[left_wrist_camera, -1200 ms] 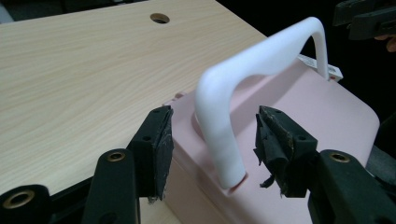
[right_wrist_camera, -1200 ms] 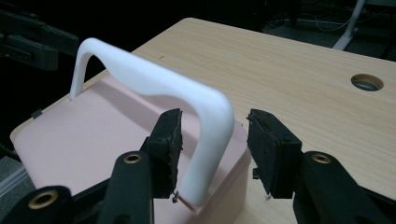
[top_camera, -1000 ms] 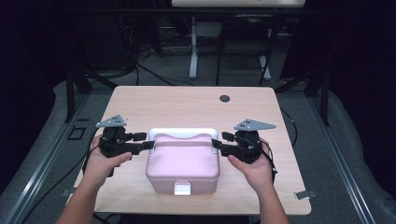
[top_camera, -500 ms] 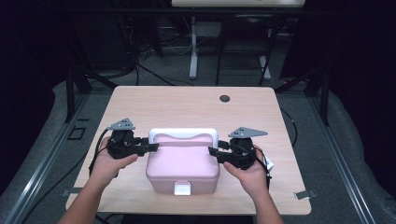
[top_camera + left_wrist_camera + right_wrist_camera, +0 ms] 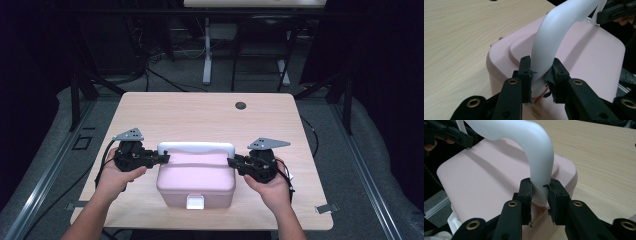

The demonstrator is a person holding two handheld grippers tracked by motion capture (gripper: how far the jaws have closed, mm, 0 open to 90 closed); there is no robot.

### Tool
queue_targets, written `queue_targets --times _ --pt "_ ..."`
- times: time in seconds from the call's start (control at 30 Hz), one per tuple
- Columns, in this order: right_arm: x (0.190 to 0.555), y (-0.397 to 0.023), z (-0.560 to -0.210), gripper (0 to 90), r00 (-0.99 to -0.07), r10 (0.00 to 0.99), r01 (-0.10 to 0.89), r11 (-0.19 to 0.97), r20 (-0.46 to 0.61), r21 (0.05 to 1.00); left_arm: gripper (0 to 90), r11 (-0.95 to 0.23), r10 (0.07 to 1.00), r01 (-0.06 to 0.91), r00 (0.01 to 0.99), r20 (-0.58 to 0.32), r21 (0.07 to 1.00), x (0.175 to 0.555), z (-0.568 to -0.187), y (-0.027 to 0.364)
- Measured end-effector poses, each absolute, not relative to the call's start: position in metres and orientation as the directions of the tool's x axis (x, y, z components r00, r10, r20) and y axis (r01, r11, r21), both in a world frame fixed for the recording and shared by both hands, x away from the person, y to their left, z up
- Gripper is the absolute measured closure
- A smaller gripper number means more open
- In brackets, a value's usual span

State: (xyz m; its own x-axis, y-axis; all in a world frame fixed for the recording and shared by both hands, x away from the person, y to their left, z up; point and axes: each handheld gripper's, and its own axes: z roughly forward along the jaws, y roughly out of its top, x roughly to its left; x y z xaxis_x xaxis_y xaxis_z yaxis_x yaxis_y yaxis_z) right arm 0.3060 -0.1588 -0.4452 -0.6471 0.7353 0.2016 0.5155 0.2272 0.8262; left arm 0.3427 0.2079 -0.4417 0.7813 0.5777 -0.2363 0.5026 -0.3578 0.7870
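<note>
A pink lidded box (image 5: 196,177) with a white arched handle (image 5: 196,148) stands near the front edge of the wooden table (image 5: 200,120). My left gripper (image 5: 162,159) is at the handle's left end and my right gripper (image 5: 232,162) at its right end. In the left gripper view the jaws (image 5: 541,60) have just been closing and both pads press on the handle (image 5: 554,32) just above the lid (image 5: 586,50). The right gripper (image 5: 540,182) has likewise just been closing and pinches the handle (image 5: 534,145) at its foot by the lid (image 5: 486,182).
A small white latch (image 5: 195,202) sits on the box's front face. A dark round hole (image 5: 241,105) marks the table's far side. Bare tabletop lies behind and beside the box. The floor beyond the table holds metal stand legs and cables.
Both grippers' jaws have closed from wide open onto the handle's two ends. The hands have barely shifted, and the box stays where it was.
</note>
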Motion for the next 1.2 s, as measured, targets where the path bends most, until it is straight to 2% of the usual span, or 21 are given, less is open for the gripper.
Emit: queue_targets --times 0.33,0.57,0.7,0.87,1.03,1.2 --pt "0.300 -0.160 -0.437 73.9 -0.670 0.719 0.496 0.249 0.185 0.832 74.5 -0.351 0.559 0.481 0.796 -0.232 0.803 0.337 -0.434 0.211" --pt "0.297 -0.163 -0.429 74.1 -0.678 0.707 0.478 0.218 0.200 0.851 73.9 -0.280 0.570 0.470 0.783 -0.249 0.837 0.337 -0.431 0.214" --pt "0.297 -0.164 -0.430 74.2 -0.676 0.706 0.475 0.198 0.211 0.858 67.7 -0.273 0.582 0.470 0.775 -0.245 0.840 0.337 -0.431 0.216" --pt "0.299 -0.165 -0.429 74.1 -0.673 0.706 0.473 0.179 0.222 0.863 64.2 -0.256 0.600 0.455 0.767 -0.229 0.853 0.332 -0.425 0.222" --pt "0.303 -0.168 -0.426 74.2 -0.673 0.697 0.474 0.148 0.249 0.868 65.1 -0.242 0.610 0.444 0.761 -0.221 0.862 0.325 -0.418 0.231" --pt "0.308 -0.169 -0.423 74.2 -0.672 0.694 0.471 0.133 0.258 0.872 74.9 -0.274 0.613 0.436 0.766 -0.194 0.858 0.317 -0.416 0.234"
